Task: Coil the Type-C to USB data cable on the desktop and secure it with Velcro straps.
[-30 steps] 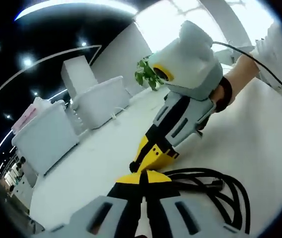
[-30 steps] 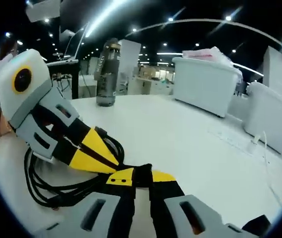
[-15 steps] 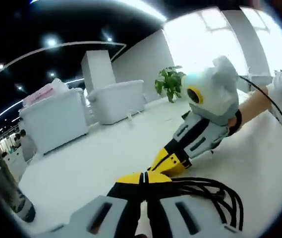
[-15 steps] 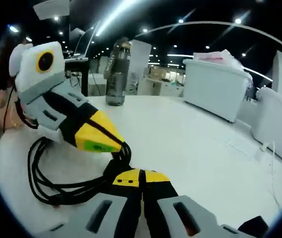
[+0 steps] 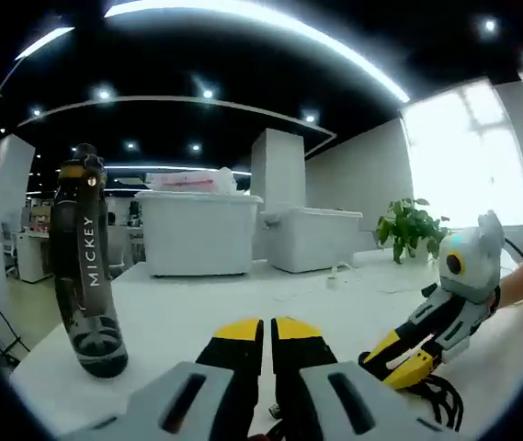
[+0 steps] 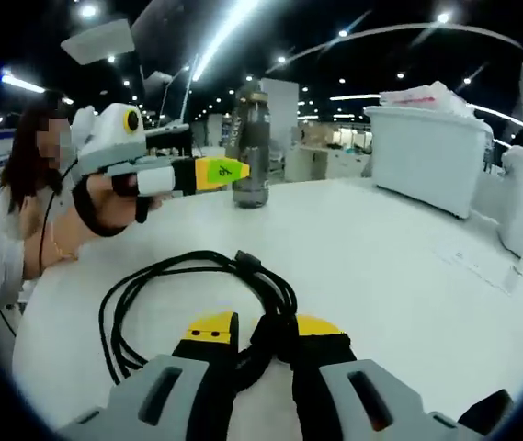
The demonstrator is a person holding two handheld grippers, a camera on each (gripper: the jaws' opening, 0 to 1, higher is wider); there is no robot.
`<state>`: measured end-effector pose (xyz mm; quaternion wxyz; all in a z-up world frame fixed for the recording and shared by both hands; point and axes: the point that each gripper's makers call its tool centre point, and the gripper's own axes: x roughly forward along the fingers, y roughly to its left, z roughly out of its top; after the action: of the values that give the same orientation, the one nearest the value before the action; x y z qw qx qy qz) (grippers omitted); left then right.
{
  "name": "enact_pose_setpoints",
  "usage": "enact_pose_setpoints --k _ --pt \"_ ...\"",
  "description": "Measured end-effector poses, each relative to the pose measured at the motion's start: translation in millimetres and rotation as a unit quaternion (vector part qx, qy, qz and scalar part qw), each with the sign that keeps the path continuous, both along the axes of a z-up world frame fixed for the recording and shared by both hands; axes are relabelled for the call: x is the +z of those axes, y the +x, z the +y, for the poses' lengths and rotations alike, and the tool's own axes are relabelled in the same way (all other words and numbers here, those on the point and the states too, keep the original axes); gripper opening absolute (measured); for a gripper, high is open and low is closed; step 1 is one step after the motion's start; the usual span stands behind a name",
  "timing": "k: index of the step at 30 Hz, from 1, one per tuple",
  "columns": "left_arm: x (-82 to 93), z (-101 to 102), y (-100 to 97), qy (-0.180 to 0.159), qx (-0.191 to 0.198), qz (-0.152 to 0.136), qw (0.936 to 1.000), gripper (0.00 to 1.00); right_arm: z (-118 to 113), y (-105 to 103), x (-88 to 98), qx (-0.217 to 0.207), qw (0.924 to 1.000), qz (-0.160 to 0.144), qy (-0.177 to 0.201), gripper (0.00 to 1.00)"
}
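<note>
A black data cable [image 6: 187, 276] lies in a loose coil on the white desktop [image 6: 380, 266]. My right gripper [image 6: 266, 323] rises from the bottom of the right gripper view, its yellow-tipped jaws closed on the near side of the coil's bundled strands. Seen from the left gripper view, the right gripper [image 5: 378, 367] rests low at the right with the cable [image 5: 437, 401] under it. My left gripper [image 5: 267, 326] is shut with nothing between its tips. A hand holds the left gripper [image 6: 238, 168] above the table, well away from the coil.
A dark water bottle [image 5: 86, 266] stands on the table, also visible as the bottle [image 6: 252, 147] behind the left gripper. White storage bins [image 5: 197, 230] sit at the far edge, with a potted plant [image 5: 408, 225] beyond. A person [image 6: 31, 193] sits at the left.
The left gripper has lifted off the coil and swung away toward the bottle. The right gripper's tips, pressed together before, now stand apart with the cable bundle between them.
</note>
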<state>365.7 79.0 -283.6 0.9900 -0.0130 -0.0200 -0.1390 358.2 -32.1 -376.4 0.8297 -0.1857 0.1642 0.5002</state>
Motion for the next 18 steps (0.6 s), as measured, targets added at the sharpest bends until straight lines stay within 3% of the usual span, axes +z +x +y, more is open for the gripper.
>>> enact_pose_setpoints --k 1,2,4,5,7,11,14,18 --pt "-1.9 2 0.6 0.007 0.004 0.000 1.0000 0.05 6 -1 2.3 0.002 0.9999 0.008 0.012 0.21" --pt "-3.3 3 1.5 0.017 0.009 0.000 0.9998 0.05 5 2 -1.5 -0.007 0.9999 0.012 -0.009 0.20" --pt "-4.7 5 4.0 0.038 0.016 -0.001 0.9992 0.05 9 1 -5.9 0.021 0.9984 -0.013 -0.051 0.16" --pt "-4.8 4 4.3 0.043 0.017 -0.003 0.9989 0.06 14 1 -1.4 0.015 0.9990 -0.016 -0.040 0.15" --pt "-3.4 6 4.8 0.056 0.020 -0.007 0.9982 0.07 17 -1 -2.3 0.028 0.9973 -0.020 -0.064 0.13" --pt "2.2 12 3.9 0.071 0.034 -0.021 0.9967 0.07 26 1 -1.5 0.064 0.9923 -0.055 -0.090 0.09" --pt "10.3 22 2.8 0.074 0.053 -0.037 0.9951 0.07 39 6 3.7 0.107 0.9814 -0.102 -0.123 0.06" --pt "23.1 51 0.8 0.060 0.102 -0.063 0.9909 0.07 81 22 17.1 0.139 0.9797 -0.117 -0.086 0.04"
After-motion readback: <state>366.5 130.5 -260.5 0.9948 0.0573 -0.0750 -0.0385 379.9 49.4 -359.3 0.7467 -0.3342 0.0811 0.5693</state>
